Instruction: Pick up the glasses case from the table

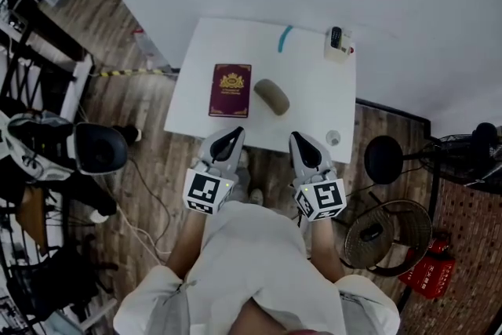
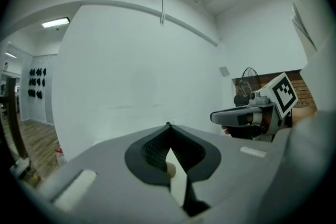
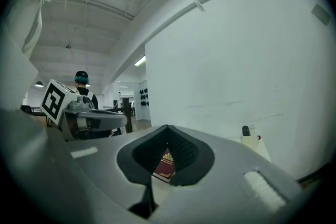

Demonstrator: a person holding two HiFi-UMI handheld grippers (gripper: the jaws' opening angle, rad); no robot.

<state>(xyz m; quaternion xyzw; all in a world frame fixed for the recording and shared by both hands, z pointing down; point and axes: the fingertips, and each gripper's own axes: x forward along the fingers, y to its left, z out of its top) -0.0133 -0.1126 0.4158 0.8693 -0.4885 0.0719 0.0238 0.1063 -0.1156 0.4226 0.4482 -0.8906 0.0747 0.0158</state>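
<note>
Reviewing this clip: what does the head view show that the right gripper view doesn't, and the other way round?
Only the head view: the brown oval glasses case and a teal strip on the white table. Only the right gripper view: a person in a teal cap standing far off. Both: the maroon booklet with a gold crest, the cream box with a small black device on it, and the left gripper.

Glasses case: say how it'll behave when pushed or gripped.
The glasses case looks rounded and oblong, so a sideways push may roll it. Its smooth, undented shell probably stays stiff when squeezed. Lying flat on the table, it shouldn't tip.
</note>
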